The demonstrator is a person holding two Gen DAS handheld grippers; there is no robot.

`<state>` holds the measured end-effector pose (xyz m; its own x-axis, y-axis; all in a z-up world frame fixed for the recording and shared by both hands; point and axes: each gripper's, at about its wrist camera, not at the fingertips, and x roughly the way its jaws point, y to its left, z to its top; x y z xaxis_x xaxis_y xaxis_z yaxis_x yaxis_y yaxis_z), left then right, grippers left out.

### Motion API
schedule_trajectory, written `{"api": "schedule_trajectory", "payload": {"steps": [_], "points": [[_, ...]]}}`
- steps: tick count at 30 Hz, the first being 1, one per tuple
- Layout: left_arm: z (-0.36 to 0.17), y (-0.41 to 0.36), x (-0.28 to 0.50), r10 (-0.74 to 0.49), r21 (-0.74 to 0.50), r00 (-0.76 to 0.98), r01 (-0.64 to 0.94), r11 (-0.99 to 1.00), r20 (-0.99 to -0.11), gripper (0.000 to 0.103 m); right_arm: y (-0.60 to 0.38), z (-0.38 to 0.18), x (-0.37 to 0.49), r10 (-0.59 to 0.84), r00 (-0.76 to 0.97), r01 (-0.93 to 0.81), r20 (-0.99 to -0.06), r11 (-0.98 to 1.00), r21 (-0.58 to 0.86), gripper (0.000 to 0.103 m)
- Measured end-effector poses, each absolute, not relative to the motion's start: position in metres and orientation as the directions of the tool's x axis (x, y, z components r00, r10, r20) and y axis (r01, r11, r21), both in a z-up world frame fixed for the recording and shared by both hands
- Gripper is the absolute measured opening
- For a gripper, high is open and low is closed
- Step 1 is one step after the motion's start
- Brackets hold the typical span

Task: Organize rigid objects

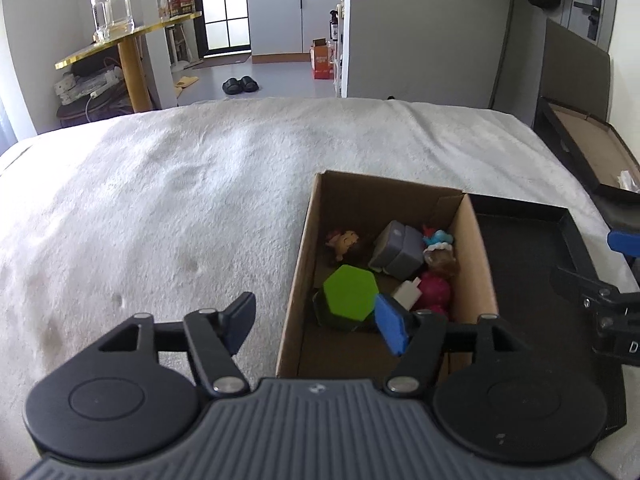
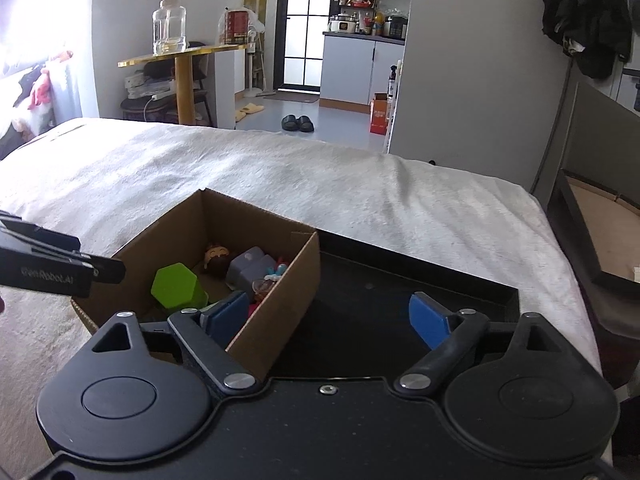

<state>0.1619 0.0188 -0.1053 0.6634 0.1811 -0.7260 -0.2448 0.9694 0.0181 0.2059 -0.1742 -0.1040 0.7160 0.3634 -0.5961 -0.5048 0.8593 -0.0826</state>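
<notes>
An open cardboard box stands on a white blanket. Inside lie a green hexagonal block, a grey block, a red round toy, a small white piece and little figurines. My left gripper is open, straddling the box's left wall, with its blue pad inside near the green block. My right gripper is open too, astride the box's right wall, one pad over the black tray. Neither holds anything.
The white blanket covers a bed with wide room left of the box. A second black tray with a cardboard bottom leans off the bed's right edge. Beyond the bed stand a gold table with a glass jar, and slippers.
</notes>
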Motion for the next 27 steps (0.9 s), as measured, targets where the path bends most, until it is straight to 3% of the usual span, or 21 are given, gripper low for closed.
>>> {"api": "schedule_trajectory", "payload": {"steps": [11, 13, 15, 21, 27], "points": [[-0.069, 0.014, 0.142, 0.129, -0.015, 0.698, -0.196, 0.98, -0.704, 0.066, -0.207, -0.086, 0.191, 0.36, 0.75, -0.476, -0.555, 0.876, -0.076, 0.089], [-0.065, 0.014, 0.14, 0.118, -0.021, 0.69, -0.19, 0.982, -0.714, 0.077, -0.212, -0.083, 0.189, 0.369, 0.741, -0.482, -0.561, 0.874, -0.061, 0.09], [-0.06, 0.01, 0.135, 0.132, -0.001, 0.692, -0.189, 0.982, -0.709, 0.092, -0.217, -0.08, 0.187, 0.376, 0.736, -0.481, -0.563, 0.876, -0.044, 0.099], [-0.044, 0.007, 0.119, 0.133, -0.001, 0.704, -0.186, 0.982, -0.698, 0.1, -0.231, -0.076, 0.18, 0.383, 0.724, -0.471, -0.573, 0.882, -0.006, 0.103], [-0.03, 0.008, 0.104, 0.129, -0.005, 0.72, -0.181, 0.984, -0.681, 0.101, -0.249, -0.067, 0.17, 0.406, 0.712, -0.472, -0.573, 0.881, 0.037, 0.103]]}}
